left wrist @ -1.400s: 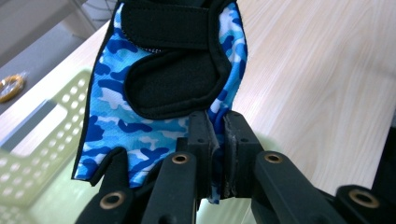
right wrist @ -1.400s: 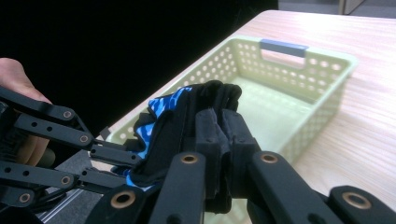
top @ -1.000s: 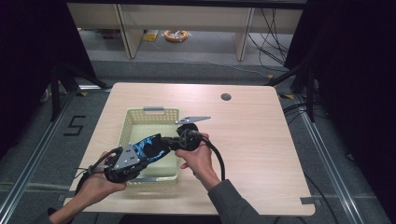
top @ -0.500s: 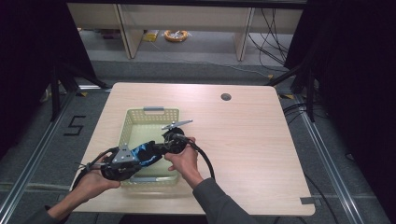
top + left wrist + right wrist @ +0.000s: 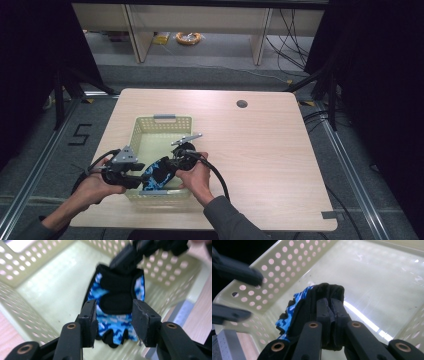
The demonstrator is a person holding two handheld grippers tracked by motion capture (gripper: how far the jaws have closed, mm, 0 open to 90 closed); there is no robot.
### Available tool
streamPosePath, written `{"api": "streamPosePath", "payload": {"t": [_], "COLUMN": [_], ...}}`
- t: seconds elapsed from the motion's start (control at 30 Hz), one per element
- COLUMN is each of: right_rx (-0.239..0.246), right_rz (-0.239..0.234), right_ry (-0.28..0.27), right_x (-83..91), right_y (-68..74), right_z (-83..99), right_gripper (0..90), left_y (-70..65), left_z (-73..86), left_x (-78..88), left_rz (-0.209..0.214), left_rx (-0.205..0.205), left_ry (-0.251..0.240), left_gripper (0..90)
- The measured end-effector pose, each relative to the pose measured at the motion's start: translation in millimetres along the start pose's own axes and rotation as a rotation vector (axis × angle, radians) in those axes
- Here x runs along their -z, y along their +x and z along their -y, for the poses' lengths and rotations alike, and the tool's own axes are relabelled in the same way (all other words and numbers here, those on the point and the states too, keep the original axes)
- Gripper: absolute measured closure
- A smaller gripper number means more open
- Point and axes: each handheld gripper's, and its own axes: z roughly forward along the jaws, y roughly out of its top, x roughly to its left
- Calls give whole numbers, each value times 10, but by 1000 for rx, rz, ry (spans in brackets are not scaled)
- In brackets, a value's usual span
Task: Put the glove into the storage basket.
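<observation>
Over the near end of the pale green basket [image 5: 163,121], a blue camouflage glove [image 5: 159,172] with black padding is held above the basket floor. The glove is clamped at its black cuff by the right gripper [image 5: 329,312], whose jaws are pressed together on the fabric with almost no gap. The left gripper [image 5: 113,317] is positioned at the opposite end of the glove; its jaws have just been opening and now stand partly apart, one on each side of the glove's finger end, and the pads do not appear to press on the fabric. The glove is therefore judged to be carried by the right gripper alone, with the left grip released.

In the high view, both hands are seen at the near left of the table [image 5: 280,165], the left gripper [image 5: 131,172] at the basket's near left corner and the right gripper [image 5: 176,161] just inside its near wall.

Placement is judged nearly complete: the glove is already within the basket walls. Lowering to the floor, release by the right gripper and withdrawal of both grippers remain outstanding.
</observation>
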Motion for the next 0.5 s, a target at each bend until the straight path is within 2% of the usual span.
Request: {"api": "streamPosePath", "payload": {"t": [0.03, 0.07, 0.1, 0.23, 0.27, 0.3, 0.33, 0.37, 0.4, 0.47, 0.5], "right_rx": [-13, 7, -8, 6, 30, 14, 14, 16, 15, 34, 40], "right_rz": [4, -1, 2, -4, 6, 7, 7, -12, -11, -22, -10], "right_ry": [12, 0, 8, 5, 3, 9, 9, 11, 25, 15, 22], "right_x": [4, -8, -2, 13, 33, 40, 40, 53, 62, 64, 89], "right_y": [18, 14, 31, 47, 76, 93, 93, 102, 107, 107, 146], "right_z": [5, 12, 22, 44, 64, 75, 75, 96, 97, 105, 121], "right_gripper": [869, 868, 868, 859, 859, 858, 858, 851, 842, 836, 827], "left_y": [-12, -33, -41, -87, -122, -147, -147, -171, -178, -176, -182], "left_z": [-14, -24, -38, -70, -64, -51, -51, -24, -13, -6, 13], "left_x": [17, 29, 38, 67, 84, 81, 81, 99, 98, 116, 135], "left_rz": [-7, -11, -11, -1, 0, 1, 1, -2, -2, 2, -9], "left_rx": [3, 12, 2, 18, 28, 42, 42, 43, 59, 52, 57], "left_ry": [-9, -13, -25, -58, -88, -97, -97, -93, -102, -103, -128], "left_gripper": [547, 540, 528, 508, 502, 497, 488, 475, 464, 453, 453]}}
